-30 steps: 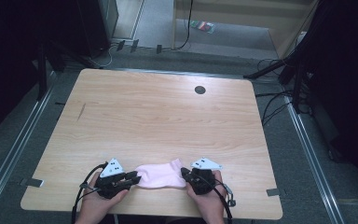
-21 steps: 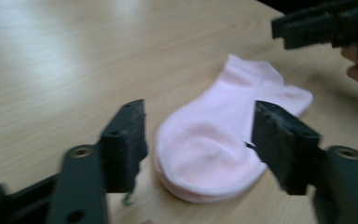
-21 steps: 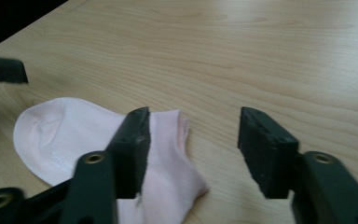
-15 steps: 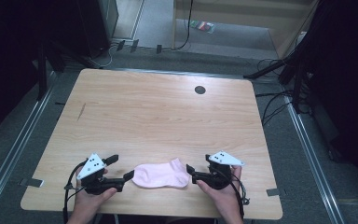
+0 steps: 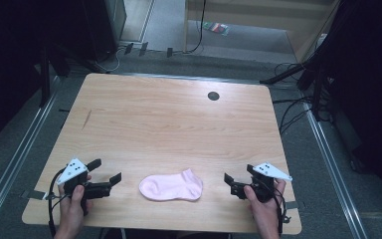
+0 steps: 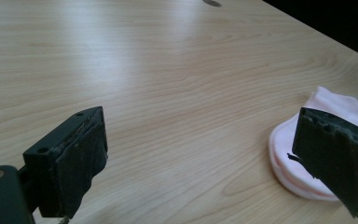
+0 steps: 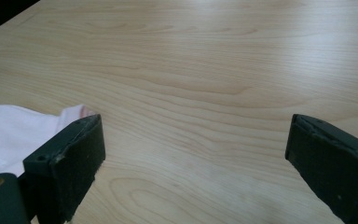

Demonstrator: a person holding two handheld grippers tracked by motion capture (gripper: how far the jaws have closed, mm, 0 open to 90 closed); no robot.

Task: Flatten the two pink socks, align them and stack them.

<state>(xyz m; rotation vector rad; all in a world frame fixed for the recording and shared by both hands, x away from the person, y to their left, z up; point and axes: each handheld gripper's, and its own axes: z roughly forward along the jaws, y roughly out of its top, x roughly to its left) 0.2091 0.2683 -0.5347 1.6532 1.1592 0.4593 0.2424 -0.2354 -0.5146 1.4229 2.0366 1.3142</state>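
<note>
Pink sock folded at worktop near edge; my left gripper and right gripper fingers just opened wide, empty. I back off level, no snagging.

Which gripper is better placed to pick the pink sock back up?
Left, marginally. The left gripper stands open and nearer the pink sock, facing its rounded toe end. The right gripper, also open, sits slightly farther from the cuff end.

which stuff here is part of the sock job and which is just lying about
In the job: pink sock lying flat near the table's front edge; left gripper and right gripper, both open, either side of it and apart from it.

Lying about: dark round spot in the tabletop; small colourful packet on the floor; floor cables.
</note>
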